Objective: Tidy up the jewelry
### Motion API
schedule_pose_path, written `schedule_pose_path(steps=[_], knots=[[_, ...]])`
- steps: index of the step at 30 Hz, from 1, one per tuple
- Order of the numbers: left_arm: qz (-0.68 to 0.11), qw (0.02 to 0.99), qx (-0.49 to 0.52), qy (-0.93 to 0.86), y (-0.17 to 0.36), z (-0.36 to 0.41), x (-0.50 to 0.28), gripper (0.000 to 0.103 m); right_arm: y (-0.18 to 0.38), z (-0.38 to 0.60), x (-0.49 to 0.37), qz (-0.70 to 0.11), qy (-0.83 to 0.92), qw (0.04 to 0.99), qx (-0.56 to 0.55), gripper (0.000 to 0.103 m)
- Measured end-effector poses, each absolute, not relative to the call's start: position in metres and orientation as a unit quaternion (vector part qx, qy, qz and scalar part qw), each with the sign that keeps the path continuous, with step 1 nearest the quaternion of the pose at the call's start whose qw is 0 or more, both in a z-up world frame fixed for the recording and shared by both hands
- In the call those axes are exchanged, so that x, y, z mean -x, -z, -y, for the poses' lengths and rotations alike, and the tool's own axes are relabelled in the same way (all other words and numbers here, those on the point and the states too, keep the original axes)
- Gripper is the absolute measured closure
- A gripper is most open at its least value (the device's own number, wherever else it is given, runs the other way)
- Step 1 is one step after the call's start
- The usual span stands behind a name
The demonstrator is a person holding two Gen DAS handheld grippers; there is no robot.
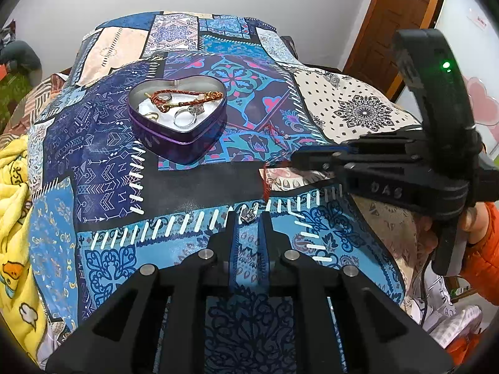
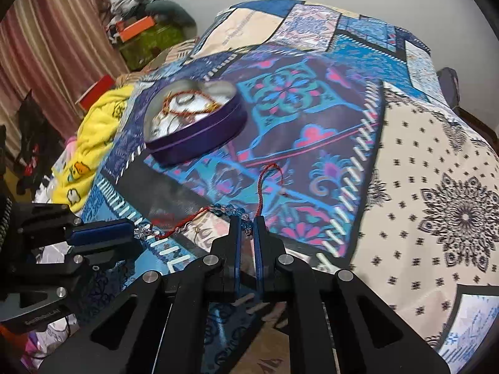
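Observation:
A purple heart-shaped tin (image 1: 187, 143) (image 2: 199, 143) stands open on the patchwork bedspread (image 1: 103, 155). It holds a red braided bracelet (image 1: 187, 95) and silver rings (image 1: 184, 118). A strand of clear and blue beads (image 2: 224, 208) with a red cord (image 2: 260, 184) stretches low over the cloth between both grippers. My left gripper (image 1: 248, 218) (image 2: 132, 233) is shut on its clear-bead end (image 1: 248, 215). My right gripper (image 2: 247, 222) (image 1: 294, 157) is shut on the blue-bead part, and the red cord (image 1: 266, 184) dangles below it. Both grippers are in front of the tin.
A yellow blanket (image 1: 12, 202) (image 2: 93, 131) lies off the bedspread's left edge. An orange-sleeved hand (image 1: 486, 243) holds the right gripper's handle. A wooden door (image 1: 396, 15) is at the back right, striped curtains (image 2: 46, 31) and clutter at the back left.

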State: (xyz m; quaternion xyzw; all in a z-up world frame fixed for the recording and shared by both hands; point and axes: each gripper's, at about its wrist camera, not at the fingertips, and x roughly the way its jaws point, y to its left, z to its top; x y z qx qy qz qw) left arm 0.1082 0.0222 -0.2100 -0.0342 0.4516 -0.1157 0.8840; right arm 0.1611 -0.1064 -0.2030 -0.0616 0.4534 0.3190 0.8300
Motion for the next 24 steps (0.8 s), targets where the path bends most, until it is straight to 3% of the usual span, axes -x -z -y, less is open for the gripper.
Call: schedule_pose_path(steps=[4,14,24], knots=[[-0.451,0.885,0.033,0.115,0.209,-0.021,-0.113,0.085,0.191,0.116,-0.163,-0.440,-0.309,0.841,0.055,0.096],[-0.443,0.883,0.084,0.130,0.207,-0.026,-0.130,0.085,0.179,0.129,-0.160,-0.425,-0.299,0.853,0.052,0.096],[-0.450,0.877,0.041,0.164,0.205,0.013,-0.159,0.085,0.191,0.140,-0.161,-0.440,-0.290,0.849,0.041,0.096]])
